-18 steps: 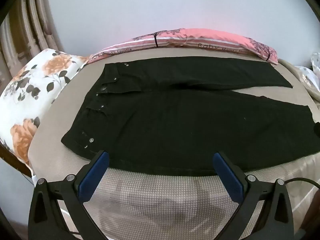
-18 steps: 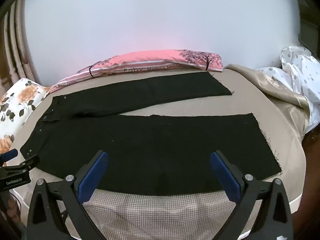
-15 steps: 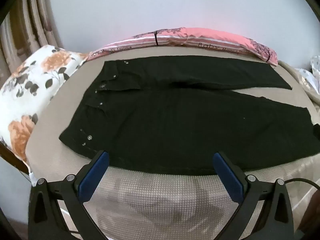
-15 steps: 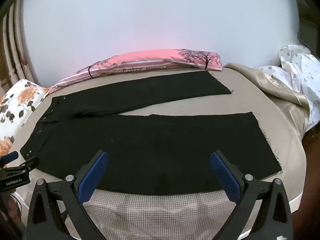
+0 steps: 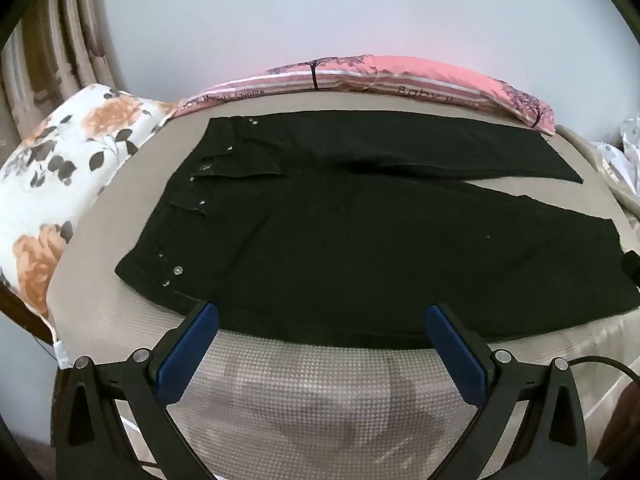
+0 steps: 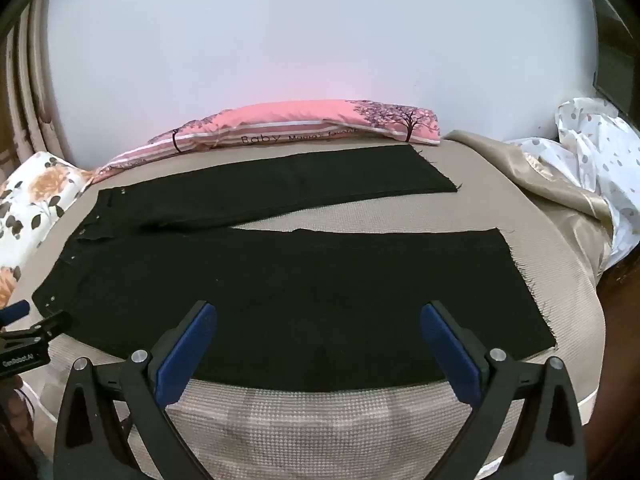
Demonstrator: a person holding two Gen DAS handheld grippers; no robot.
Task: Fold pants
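Bed (image 5: 320,400) covered in beige houndstooth sheet; it carries everything. Pants (image 5: 360,240), black, lie flat and unfolded across the bed: waistband with metal studs toward the left edge, legs running toward the right edge, split in a narrow V. Far leg lies along the back edge, just beside the pink pillow (image 5: 360,76); near leg runs along the front edge, hem frayed near the right edge (image 6: 524,292). Floral pillow (image 5: 60,168) at the left edge, by the waistband. Crumpled spotted cloth (image 6: 600,160) over tan satin at the right edge. Left gripper (image 5: 322,320) held level over the front edge, pointing across the bed, jaws spread wide, tips at the near leg's front hem below the waistband, nothing between them. Right gripper (image 6: 318,318) in the same pose further right, jaws spread wide, tips over the near leg's mid-length, empty. Contact with fabric: cannot tell for either gripper.
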